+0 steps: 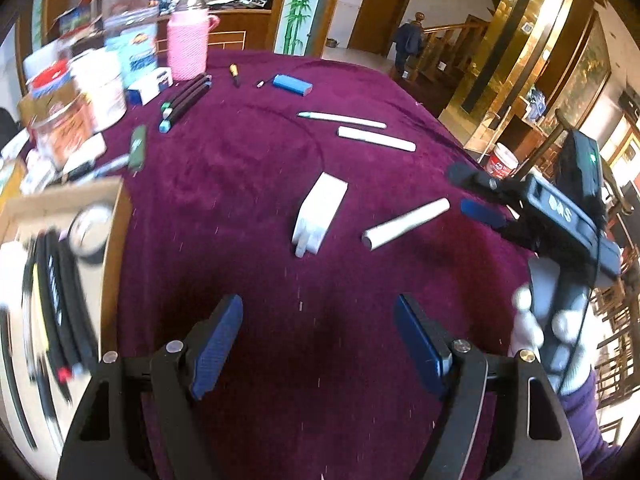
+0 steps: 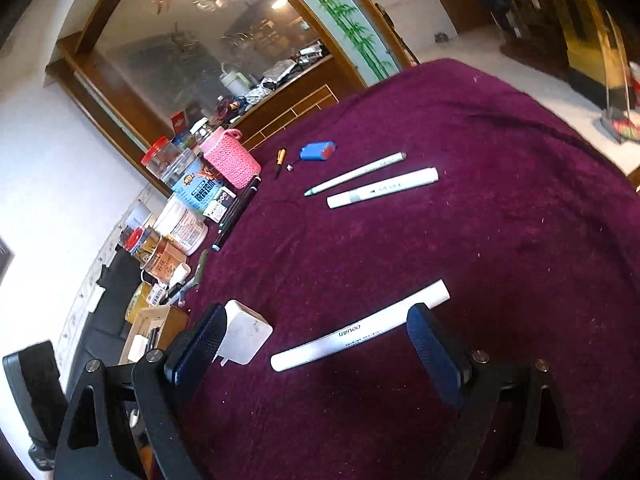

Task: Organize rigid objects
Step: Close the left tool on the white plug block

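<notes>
Marker (image 2: 359, 327) label reads "deli", mirrored perhaps; charger (image 2: 247, 336) unmarked.

Bare maroon cloth (image 1: 248, 184) is lying open ahead of the left gripper (image 1: 318, 336); jars (image 1: 100, 84) and, seemingly, a cardboard box (image 1: 60, 208) are crowding its left.

Right gripper (image 2: 316, 342) wide open over maroon cloth (image 2: 500, 220) — white marker (image 2: 360, 326) lies between the fingers, untouched; white charger (image 2: 246, 332) just beside left finger.
</notes>
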Tool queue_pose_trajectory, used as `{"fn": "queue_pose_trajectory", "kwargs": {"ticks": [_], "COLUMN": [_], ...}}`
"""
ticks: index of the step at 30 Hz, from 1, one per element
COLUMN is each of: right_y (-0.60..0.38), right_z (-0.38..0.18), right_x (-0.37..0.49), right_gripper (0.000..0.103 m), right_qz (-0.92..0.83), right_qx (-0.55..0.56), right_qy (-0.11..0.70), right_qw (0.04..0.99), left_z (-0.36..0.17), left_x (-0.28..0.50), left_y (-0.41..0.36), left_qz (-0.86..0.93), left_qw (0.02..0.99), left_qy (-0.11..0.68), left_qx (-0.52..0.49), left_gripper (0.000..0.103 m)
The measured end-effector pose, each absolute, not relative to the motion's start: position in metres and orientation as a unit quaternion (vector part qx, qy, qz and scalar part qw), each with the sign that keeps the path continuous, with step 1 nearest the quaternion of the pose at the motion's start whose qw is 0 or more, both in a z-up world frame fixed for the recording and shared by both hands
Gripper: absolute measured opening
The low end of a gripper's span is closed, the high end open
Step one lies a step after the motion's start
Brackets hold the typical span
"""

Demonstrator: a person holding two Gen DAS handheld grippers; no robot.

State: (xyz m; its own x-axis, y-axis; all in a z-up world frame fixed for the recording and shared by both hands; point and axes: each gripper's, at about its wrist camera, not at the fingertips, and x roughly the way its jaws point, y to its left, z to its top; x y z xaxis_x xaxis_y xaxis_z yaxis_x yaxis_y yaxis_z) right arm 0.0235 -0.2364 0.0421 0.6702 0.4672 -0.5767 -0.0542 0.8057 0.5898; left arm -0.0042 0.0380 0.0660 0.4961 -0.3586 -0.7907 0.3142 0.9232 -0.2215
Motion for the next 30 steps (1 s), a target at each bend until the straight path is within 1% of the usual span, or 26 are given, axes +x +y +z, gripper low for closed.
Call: {"fn": "queue_pose_trajectory", "kwargs": {"ticks": [6,12,14,16,19,20,21,22,23,24,25,26,27,29,30], "right_y": [-0.243,-0.246,-0.249,-0.253,-0.256,-0.255,-0.254,-0.252,-0.25,-0.247,-0.246,-0.244,-0.246,-0.257,-0.266], "right_z": [0.038,0.032,0.029,0.028,0.03,0.033,0.038,0.044,0.051,0.059,0.066,0.072,0.073,0.064,0.055], "right_x": [0.028,0.034,0.035,0.035,0.033,0.032,0.03,0.026,0.022,0.016,0.012,0.007,0.003,0.004,0.012], "right_gripper": [0.094,0.094,0.094,0.094,0.094,0.094,0.094,0.094,0.094,0.094,0.095,0.103,0.102,0.102,0.102], "right_qz": [0.149,0.141,0.134,0.129,0.116,0.108,0.098,0.086,0.073,0.056,0.044,0.032,0.026,0.035,0.045], "right_qx": [0.304,0.312,0.319,0.327,0.326,0.319,0.307,0.29,0.274,0.254,0.237,0.225,0.231,0.273,0.305], "right_qy": [0.388,0.399,0.4,0.398,0.39,0.385,0.376,0.363,0.349,0.328,0.309,0.29,0.275,0.273,0.302], "right_qw": [0.857,0.851,0.848,0.847,0.853,0.859,0.869,0.881,0.893,0.908,0.92,0.93,0.933,0.922,0.902], "left_z": [0.06,0.047,0.04,0.034,0.024,0.023,0.023,0.022,0.022,0.022,0.024,0.025,0.027,0.027,0.027], "left_x": [0.025,0.054,0.064,0.072,0.084,0.085,0.086,0.086,0.086,0.084,0.08,0.076,0.073,0.073,0.074], "left_y": [0.019,-0.011,-0.018,-0.019,-0.014,-0.013,-0.01,-0.009,-0.008,-0.009,-0.009,-0.011,-0.013,-0.016,-0.018], "left_qz": [-0.19,-0.17,-0.168,-0.17,-0.181,-0.182,-0.184,-0.187,-0.192,-0.193,-0.194,-0.194,-0.195,-0.196,-0.195], "left_qw": [0.87,0.884,0.884,0.88,0.866,0.864,0.862,0.861,0.858,0.857,0.859,0.862,0.863,0.863,0.864], "left_qy": [0.456,0.428,0.427,0.436,0.465,0.47,0.472,0.473,0.477,0.477,0.473,0.468,0.465,0.464,0.463], "left_qx": [-0.004,0.075,0.088,0.083,0.036,0.028,0.016,0.01,0.007,0.007,0.012,0.02,0.027,0.032,0.029], "left_gripper": [0.077,0.077,0.077,0.077,0.077,0.071,0.063,0.041,0.027,0.024,0.024,0.024,0.024,0.024,0.025]}}
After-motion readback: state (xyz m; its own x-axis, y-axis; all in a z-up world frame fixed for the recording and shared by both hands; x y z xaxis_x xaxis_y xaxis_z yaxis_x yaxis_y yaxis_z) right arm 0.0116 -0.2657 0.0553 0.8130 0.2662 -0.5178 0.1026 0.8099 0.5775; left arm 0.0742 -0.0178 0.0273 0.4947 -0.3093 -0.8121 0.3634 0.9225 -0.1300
